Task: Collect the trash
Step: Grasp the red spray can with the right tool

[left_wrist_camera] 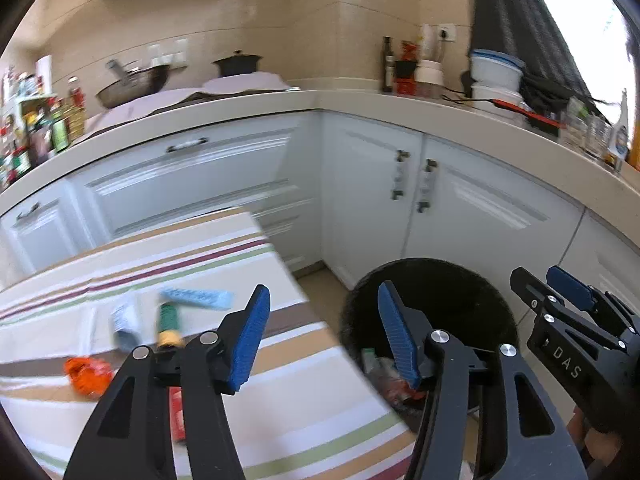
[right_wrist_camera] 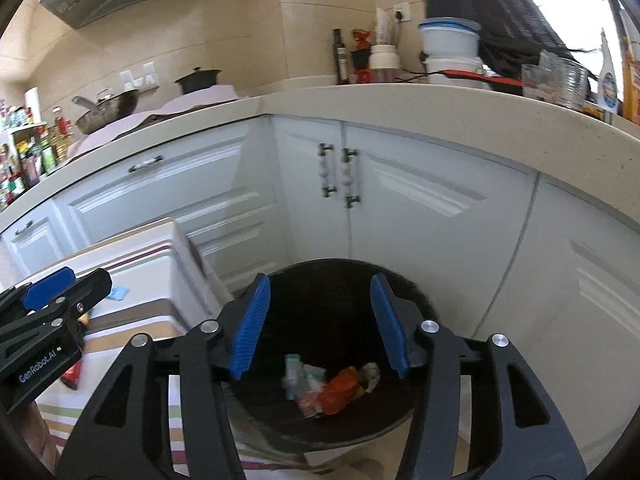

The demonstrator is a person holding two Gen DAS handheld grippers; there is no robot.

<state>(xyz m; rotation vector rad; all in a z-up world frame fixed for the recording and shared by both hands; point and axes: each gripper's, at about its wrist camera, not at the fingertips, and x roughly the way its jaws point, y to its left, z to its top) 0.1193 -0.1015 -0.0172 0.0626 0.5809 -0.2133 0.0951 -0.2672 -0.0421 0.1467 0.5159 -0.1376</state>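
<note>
Dropping step: both tools sit at the bin's edge with nothing in them, so I judge a drop just finished and the next pick is due.
Right gripper (right_wrist_camera: 320, 320): jaws partly apart, blue pads bare, nothing between them; it hangs directly over the black bin (right_wrist_camera: 400, 424).
Left gripper (left_wrist_camera: 324, 340): also partly spread and empty, straddling the table's edge, one finger over the cloth, the other over the bin mouth.
Bin contents (right_wrist_camera: 332, 384): a heap of wrappers at the bottom, orange, pale and teal pieces; the dark liner looks loose at the rim.
Remaining trash: on the striped tablecloth (left_wrist_camera: 312, 412) lie an orange wrapper (left_wrist_camera: 86, 374), a red packet (left_wrist_camera: 177, 412) half hidden behind the left finger, a green tube with a yellow cap (left_wrist_camera: 169, 326), a pale blurred packet (left_wrist_camera: 126, 320) and a light blue strip (left_wrist_camera: 198, 298).
Doing it well: take the nearest pieces first, the red packet and orange wrapper; come down flat to the cloth and pinch only the wrapper, not the fabric, which would drag everything.
Sharing the work: the bin stands just beside the table corner, so one tool should clear the mouth before the other arrives.
In the way: the two grippers are close together; the table's corner overhangs near the bin.
Farther off: white cabinet doors (right_wrist_camera: 420, 200), then a worktop (right_wrist_camera: 440, 100) with bottles, jars and pans, all well apart.
</note>
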